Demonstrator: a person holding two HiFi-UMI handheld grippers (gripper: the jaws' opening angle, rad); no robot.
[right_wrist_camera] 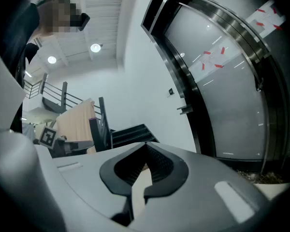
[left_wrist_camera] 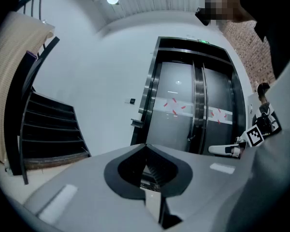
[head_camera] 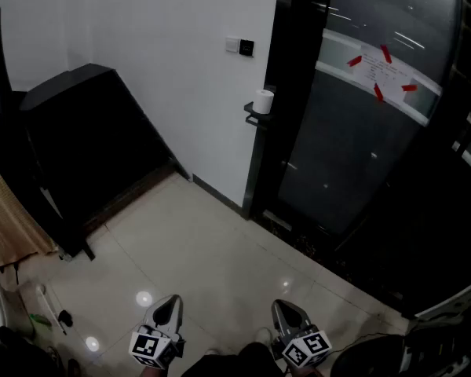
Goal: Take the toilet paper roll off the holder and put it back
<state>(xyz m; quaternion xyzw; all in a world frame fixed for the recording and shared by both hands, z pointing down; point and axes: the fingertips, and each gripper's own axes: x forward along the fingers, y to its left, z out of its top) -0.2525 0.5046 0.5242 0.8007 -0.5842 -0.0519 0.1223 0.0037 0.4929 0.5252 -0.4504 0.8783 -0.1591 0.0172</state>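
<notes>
Grey and clenched shut on nothing, the left gripper (head_camera: 171,303) and right gripper (head_camera: 283,311) are held side by side above a pale tiled floor (head_camera: 220,258). Well ahead of both, closer to the right gripper's line, a white toilet paper roll (head_camera: 263,100) stands upright on a small black holder (head_camera: 253,117) fixed to a dark door frame (head_camera: 294,69). Black stairs (head_camera: 86,140) rise off to the left gripper's side; a curved glass door (head_camera: 353,155) bearing a red-taped notice (head_camera: 381,71) fills the right gripper's side
</notes>
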